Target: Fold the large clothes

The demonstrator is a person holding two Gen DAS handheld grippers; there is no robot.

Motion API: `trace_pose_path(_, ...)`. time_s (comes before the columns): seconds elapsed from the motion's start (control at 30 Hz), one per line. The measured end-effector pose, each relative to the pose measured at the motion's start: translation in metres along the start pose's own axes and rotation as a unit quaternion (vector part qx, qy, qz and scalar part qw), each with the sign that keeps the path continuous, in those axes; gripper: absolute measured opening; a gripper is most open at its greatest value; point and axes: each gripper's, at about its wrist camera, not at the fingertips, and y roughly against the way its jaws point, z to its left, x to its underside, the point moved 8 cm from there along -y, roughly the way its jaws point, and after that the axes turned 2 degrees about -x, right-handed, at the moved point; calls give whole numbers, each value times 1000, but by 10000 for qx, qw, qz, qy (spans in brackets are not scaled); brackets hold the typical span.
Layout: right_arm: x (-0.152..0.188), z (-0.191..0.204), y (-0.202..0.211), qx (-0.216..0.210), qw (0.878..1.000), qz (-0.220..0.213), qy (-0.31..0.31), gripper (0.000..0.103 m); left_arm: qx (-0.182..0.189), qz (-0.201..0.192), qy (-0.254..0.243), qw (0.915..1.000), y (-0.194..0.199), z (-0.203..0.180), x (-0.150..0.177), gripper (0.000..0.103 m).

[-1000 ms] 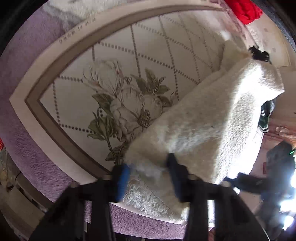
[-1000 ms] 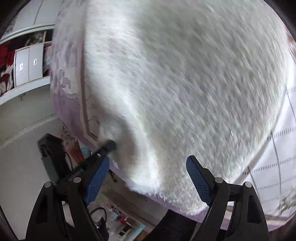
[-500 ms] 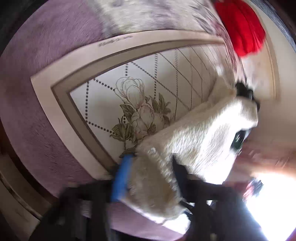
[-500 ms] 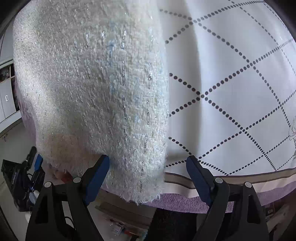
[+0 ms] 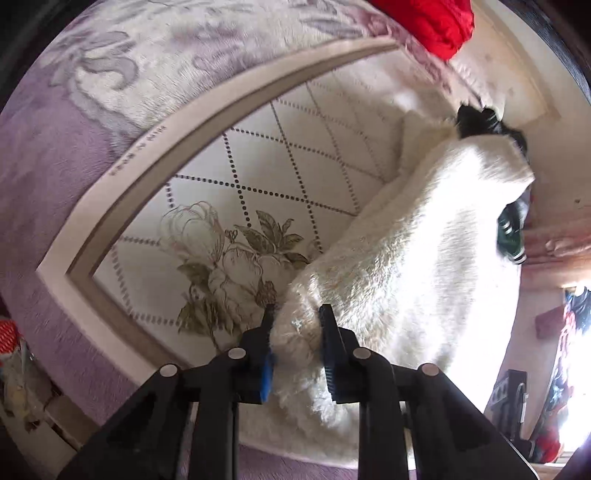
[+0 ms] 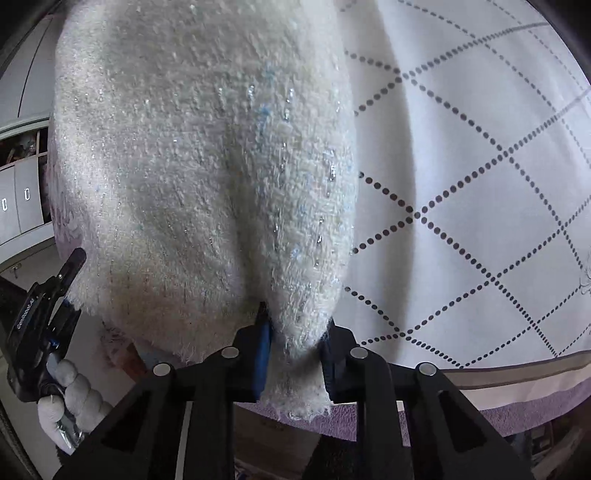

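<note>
white fluffy garment (image 5: 417, 258) lies on the quilted bedspread (image 5: 280, 173), its near edge clamped by both the left gripper (image 5: 295, 332) and right gripper (image 6: 293, 332). lift both corners level and keep the edge taut. half a second ago the right jaws stood apart, unclamped.

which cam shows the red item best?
Left wrist: the red cloth lies at the top edge, beyond the white fuzzy garment on the bedspread. Right wrist shows none of it.
</note>
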Motion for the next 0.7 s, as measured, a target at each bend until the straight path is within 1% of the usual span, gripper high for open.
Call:
trace_pose_path(0.07,5,5,13,51,9999,-112,109,21,118,-50,158,9998,23,-1,11,18)
trace_pose_path(0.13,7,10,23,65,9998,-104,165,21,84,-100,197,9997,34,-2,21,18)
trace_pose_path(0.17,9,11,28,54,9998,-62,153,21,87,-57,239,9997,36,-1,26,18)
trace_pose_path(0.23,13,7,32,101,9997,120,171,21,5,64,389,9992,22,-6,34,18)
trace_pose_path(0.3,21,-2,30,319,9986,265,325,21,-128,272,495,9983,12,5,47,18)
trace_pose_path(0.33,25,-7,25,451,9974,380,406,20,-198,382,511,9978,4,10,52,18)
trace_pose_path(0.4,32,-18,6,583,9932,914,431,23,-460,651,412,9960,-13,26,71,18)
trace_pose_path(0.43,33,-24,-1,604,9909,1155,344,25,-517,828,378,9945,-20,31,78,19)
trace_pose_path(0.47,31,-28,-3,598,9890,1335,195,28,-516,907,394,9938,-22,35,80,20)
trace_pose_path(0.5,28,-29,-1,522,9883,1431,93,31,-509,896,407,9938,-18,36,78,25)
trace_pose_path(0.53,23,-29,4,500,9880,1457,52,31,-498,890,371,9941,-13,34,75,28)
trace_pose_path(0.57,16,-28,13,550,9888,1387,79,32,-492,901,311,9942,-8,31,71,29)
trace_pose_path(0.6,3,-24,27,643,9905,1208,157,37,-511,873,237,9946,-2,28,67,30)
trace_pose_path(0.67,-29,-18,62,696,9951,625,307,44,-610,719,94,9955,11,22,55,31)
trace_pose_path(0.7,-47,-8,77,670,9966,301,379,47,-614,656,86,9959,16,22,51,38)
